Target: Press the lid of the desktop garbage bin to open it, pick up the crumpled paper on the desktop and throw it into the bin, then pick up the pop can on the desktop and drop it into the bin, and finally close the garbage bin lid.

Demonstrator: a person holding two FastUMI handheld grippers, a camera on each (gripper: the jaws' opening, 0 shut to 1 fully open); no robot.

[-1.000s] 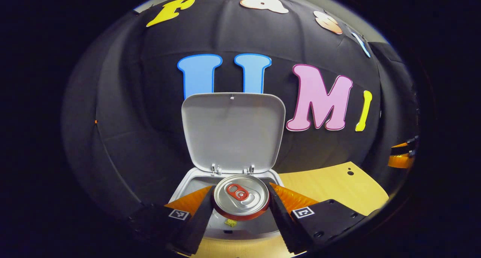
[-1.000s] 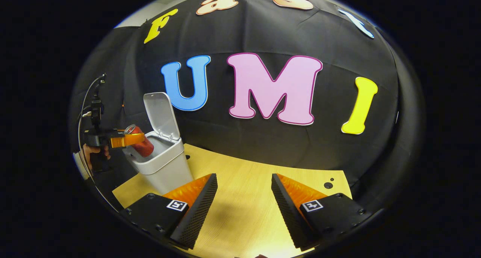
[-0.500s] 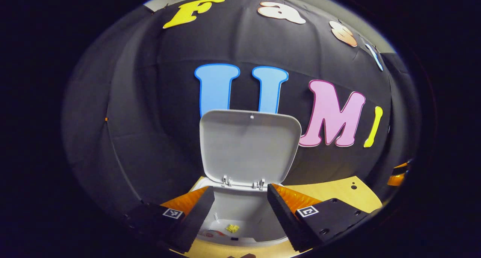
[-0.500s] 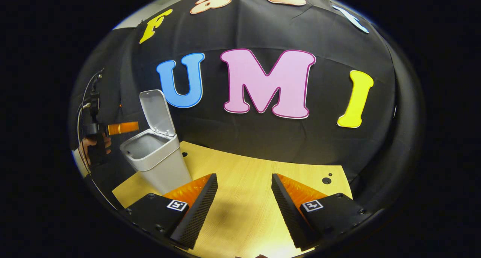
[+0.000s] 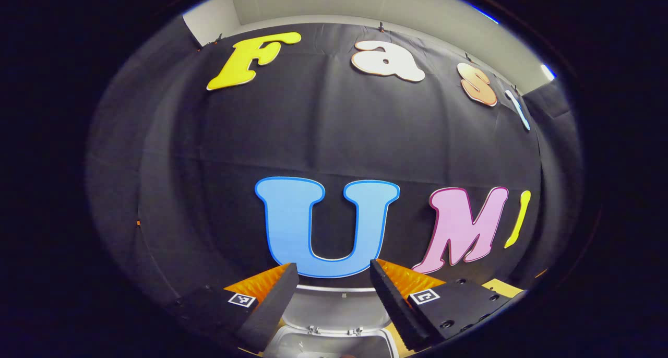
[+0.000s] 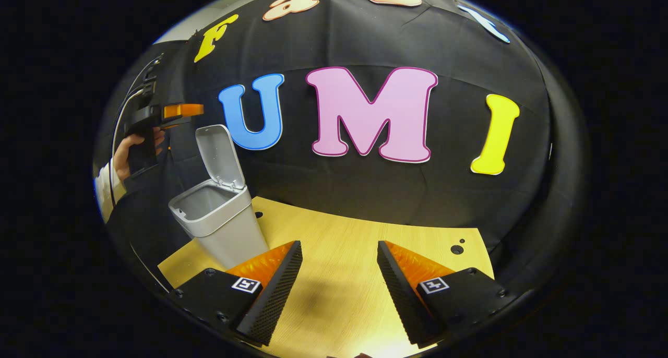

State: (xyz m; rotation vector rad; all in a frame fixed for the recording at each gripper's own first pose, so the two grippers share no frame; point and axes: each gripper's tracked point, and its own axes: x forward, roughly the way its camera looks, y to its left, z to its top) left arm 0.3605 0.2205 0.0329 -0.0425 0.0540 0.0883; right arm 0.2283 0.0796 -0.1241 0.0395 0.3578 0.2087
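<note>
The white desktop bin (image 6: 222,222) stands at the table's left end with its lid (image 6: 219,157) raised upright. In the left gripper view the lid (image 5: 336,308) and the bin's rim (image 5: 292,342) lie low between my fingers. My left gripper (image 5: 334,287) is open with nothing between its fingers. The right gripper view shows the left gripper (image 6: 185,110), held by a hand (image 6: 125,157), raised above and to the left of the lid's top edge. My right gripper (image 6: 339,274) is open over the bare wooden table (image 6: 344,243). The bin's inside is hidden from both views.
The black cloth wall rises close behind the bin. Two small dark holes (image 6: 457,248) mark the table near its far right corner. A cable (image 6: 117,139) hangs from the left gripper.
My left gripper let go of the red pop can over the bin, opened, then rose above the upright lid. The right gripper stayed in place.
</note>
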